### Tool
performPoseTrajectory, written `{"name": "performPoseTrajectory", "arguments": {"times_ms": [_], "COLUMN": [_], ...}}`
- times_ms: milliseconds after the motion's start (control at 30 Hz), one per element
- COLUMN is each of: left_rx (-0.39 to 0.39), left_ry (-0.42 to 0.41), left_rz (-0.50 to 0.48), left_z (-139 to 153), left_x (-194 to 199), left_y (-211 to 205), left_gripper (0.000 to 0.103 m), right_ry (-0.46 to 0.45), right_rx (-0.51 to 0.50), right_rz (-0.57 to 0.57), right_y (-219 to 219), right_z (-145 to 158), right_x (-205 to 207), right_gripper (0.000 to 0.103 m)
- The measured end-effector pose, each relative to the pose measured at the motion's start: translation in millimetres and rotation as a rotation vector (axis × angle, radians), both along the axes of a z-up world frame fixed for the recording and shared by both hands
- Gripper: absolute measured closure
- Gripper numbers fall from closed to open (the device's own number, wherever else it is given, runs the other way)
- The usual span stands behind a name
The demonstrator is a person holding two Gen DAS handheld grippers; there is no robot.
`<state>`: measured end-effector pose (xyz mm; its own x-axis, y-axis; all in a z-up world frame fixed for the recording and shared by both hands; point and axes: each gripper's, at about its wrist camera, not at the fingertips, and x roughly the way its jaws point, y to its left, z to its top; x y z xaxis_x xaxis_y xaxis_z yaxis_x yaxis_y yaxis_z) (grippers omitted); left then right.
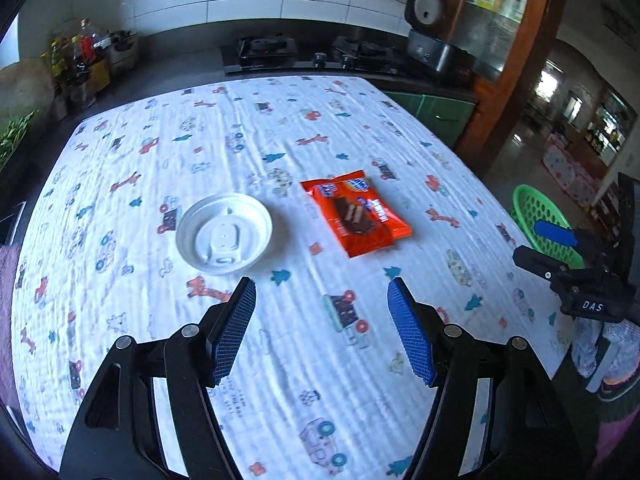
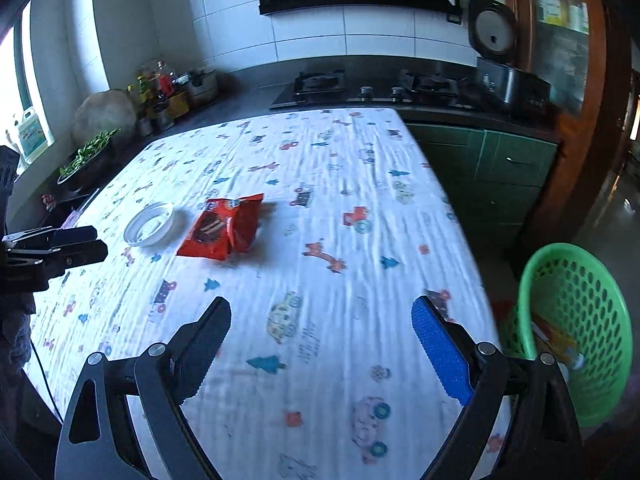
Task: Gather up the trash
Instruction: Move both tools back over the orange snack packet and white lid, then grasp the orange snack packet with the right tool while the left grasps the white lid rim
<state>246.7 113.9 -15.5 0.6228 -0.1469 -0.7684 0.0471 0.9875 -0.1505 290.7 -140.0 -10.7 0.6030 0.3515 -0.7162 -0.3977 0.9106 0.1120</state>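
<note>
While both grippers gape empty, wrapper [image 1: 356, 213] lies beside lid [image 1: 224, 234].

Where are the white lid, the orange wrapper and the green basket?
white lid [image 1: 224, 234], left wrist view, centre of its top.
orange wrapper [image 1: 356, 214], left wrist view, middle of the printed face.
green basket [image 2: 588, 300], right wrist view, inner perforated wall.

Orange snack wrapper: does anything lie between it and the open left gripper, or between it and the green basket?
Nothing visible does. Only bare patterned tablecloth separates the left gripper from the orange snack wrapper; the white lid lies off to the side. The green basket stands beyond the table edge, that stretch also clear.
</note>
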Motion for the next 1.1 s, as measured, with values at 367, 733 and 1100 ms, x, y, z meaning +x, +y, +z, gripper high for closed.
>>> {"name": "performPoseTrajectory", "arguments": {"times_ms": [367,733,1100], "left_rx": [-0.009,-0.03,-0.04], "left_ry": [0.02,0.054,0.095], "left_rz": [0.087,0.141,0.185], "left_z": [-15.1,-30.5,-45.1], "left_x": [-2.6,18.5,54.7], "left_y": [57.6,88.1,103.7], "left_gripper": [0.036,0.038,0.046], "right_ry": [0.115,0.177,0.189], "right_rx": [0.028,-0.028,-0.087], "right_rz": [0.077,0.08,0.084], "right_y": [97.1,150.6,165.0], "right_z": [-21.8,-47.7,-66.9], "right_x": [58.4,110.9,116.1], "right_gripper": [0.014,0.014,0.034]}}
